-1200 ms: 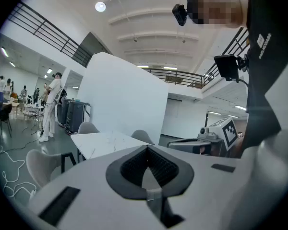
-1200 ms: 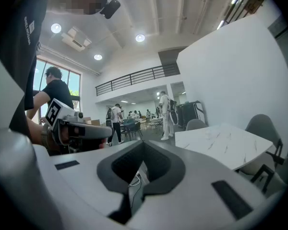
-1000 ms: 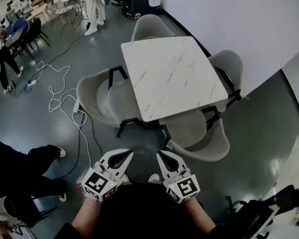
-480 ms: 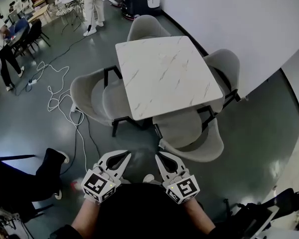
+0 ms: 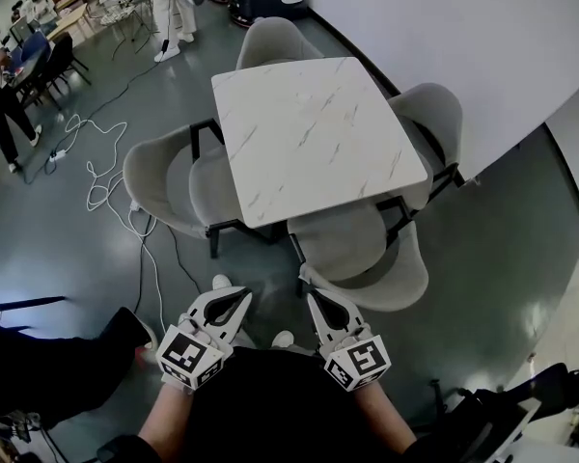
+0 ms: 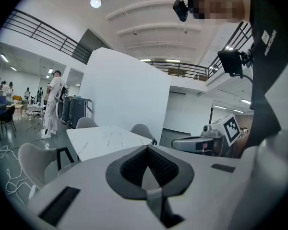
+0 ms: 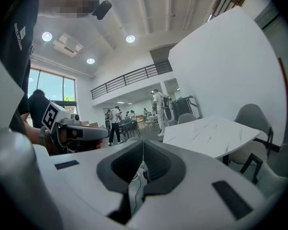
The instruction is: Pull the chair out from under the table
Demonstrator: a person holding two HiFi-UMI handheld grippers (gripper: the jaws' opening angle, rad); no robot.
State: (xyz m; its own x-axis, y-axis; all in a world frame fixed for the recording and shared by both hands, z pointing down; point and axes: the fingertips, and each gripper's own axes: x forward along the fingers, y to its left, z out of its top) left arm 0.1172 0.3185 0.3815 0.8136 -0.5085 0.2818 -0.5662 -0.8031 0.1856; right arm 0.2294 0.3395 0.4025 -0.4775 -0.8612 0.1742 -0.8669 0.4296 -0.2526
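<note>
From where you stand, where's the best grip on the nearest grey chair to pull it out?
Take the backrest's top rim on the nearest chair, from this near side. The seat sits tucked under the marble table and the curved back faces me, so that rim is the exposed edge. Left hand-held gripper and right hand-held gripper are shut; likely open first.

Grey floor [image 5: 507,244] carries marble table [image 5: 314,138], four chairs [image 5: 372,263], loose white cable [image 5: 96,183].

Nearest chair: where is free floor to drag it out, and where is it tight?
Free: the floor behind the nearest chair, up to the left gripper and right gripper, and the stretch on its right toward the wall. Tight: its left, where the left chair and white cables crowd in.
</note>
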